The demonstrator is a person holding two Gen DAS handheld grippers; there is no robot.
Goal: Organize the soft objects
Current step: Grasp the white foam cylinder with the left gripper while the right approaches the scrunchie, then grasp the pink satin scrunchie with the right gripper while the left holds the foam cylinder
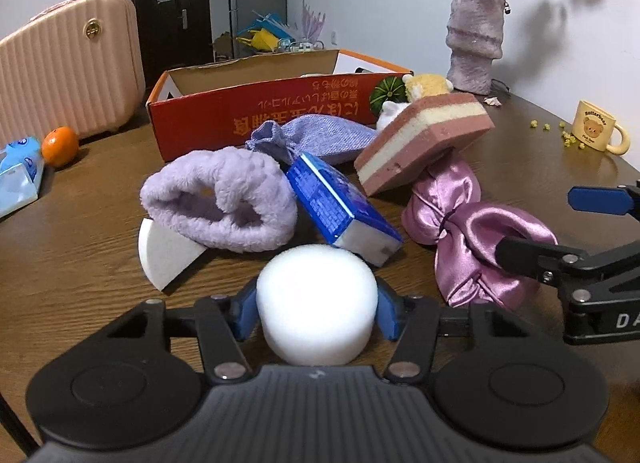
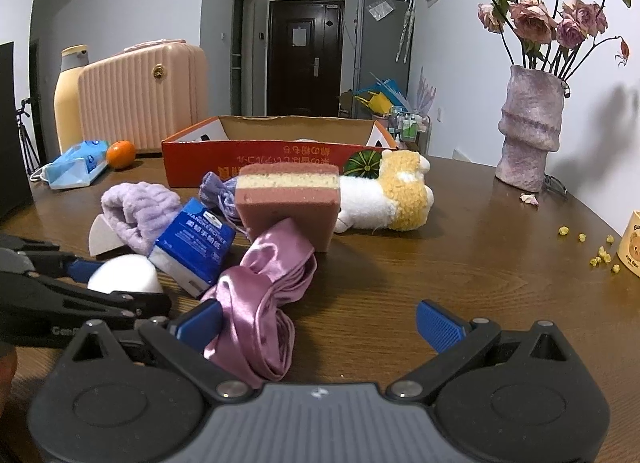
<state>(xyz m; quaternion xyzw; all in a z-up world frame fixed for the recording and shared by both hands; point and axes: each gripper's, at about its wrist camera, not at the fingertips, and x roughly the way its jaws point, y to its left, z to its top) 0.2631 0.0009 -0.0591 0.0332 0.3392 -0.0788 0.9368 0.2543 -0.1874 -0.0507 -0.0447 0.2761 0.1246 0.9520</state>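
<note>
The left gripper [image 1: 317, 309] has its blue pads clamped on both sides of the round white sponge [image 1: 316, 305], low over the wooden table [image 1: 80, 247] in front of the pile. The right gripper [image 2: 318, 323] is spread wide, its left pad touching the pink satin scrunchie [image 2: 260, 303]. Behind the pile sits the red cardboard box [image 1: 256, 119], with the layered sponge [image 1: 424, 139], lilac fleece [image 1: 224, 199] and blue tissue pack [image 1: 340, 203] heaped before it.
</note>
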